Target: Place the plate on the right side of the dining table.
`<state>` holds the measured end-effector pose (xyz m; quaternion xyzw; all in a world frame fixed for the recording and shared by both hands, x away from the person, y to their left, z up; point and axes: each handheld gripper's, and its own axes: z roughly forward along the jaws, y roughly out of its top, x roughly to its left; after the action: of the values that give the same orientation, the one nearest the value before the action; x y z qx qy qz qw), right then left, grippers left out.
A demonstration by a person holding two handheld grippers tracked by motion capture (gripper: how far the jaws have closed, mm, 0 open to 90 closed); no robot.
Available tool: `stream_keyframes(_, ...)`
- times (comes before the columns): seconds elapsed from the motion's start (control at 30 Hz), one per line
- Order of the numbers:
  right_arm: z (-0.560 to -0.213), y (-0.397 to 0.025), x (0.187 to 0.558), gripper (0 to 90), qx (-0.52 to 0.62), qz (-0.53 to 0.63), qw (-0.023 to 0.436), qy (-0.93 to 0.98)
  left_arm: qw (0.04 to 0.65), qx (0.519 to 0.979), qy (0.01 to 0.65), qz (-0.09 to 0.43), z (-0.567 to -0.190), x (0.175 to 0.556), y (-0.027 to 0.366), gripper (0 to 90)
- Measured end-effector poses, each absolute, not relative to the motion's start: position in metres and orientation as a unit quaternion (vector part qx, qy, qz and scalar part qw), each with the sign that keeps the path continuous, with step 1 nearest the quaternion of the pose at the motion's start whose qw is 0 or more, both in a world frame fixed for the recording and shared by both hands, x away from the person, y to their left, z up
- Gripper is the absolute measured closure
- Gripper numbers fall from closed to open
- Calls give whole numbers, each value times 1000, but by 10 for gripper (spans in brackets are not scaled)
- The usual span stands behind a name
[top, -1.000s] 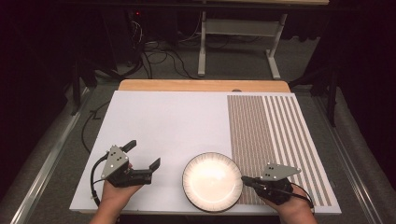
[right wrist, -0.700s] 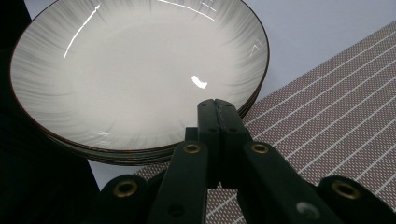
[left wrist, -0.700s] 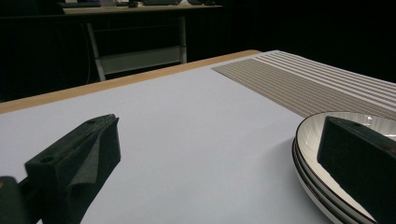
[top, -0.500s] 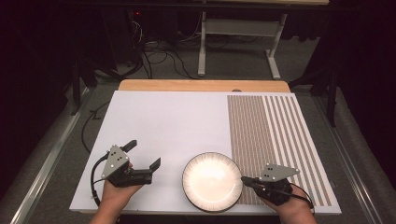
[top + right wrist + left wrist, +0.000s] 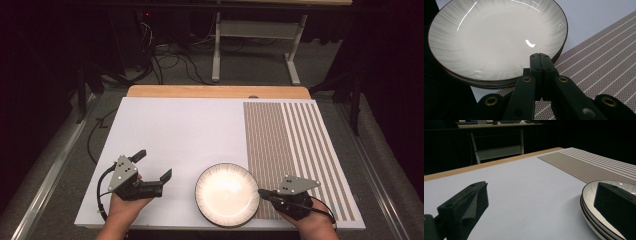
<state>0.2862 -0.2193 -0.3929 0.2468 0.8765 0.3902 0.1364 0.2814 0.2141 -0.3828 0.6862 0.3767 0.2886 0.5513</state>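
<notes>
Where tongs (image 5: 264, 194) close, plates (image 5: 227, 193) touching.

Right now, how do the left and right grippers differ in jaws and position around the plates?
The left gripper has its jaws wide open; the right gripper has them pressed shut. The left one sits clear of the stacked plates on the white sheet; the right one's tip is at the plates' rim, over the striped mat. Both are hand-held, low and near the table's front edge.
</notes>
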Motion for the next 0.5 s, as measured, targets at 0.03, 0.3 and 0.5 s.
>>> stream_keyframes(0.03, -393, -219, 286, 900, 246, 390, 137, 877, 551, 687, 377, 289, -383, 281, 214, 3)
stream_keyframes(0.3, -393, -219, 287, 900, 251, 389, 137, 876, 551, 686, 377, 289, -383, 281, 215, 2)
stream_keyframes(0.5, -393, -219, 287, 900, 254, 389, 138, 875, 551, 686, 377, 289, -382, 281, 215, 3)
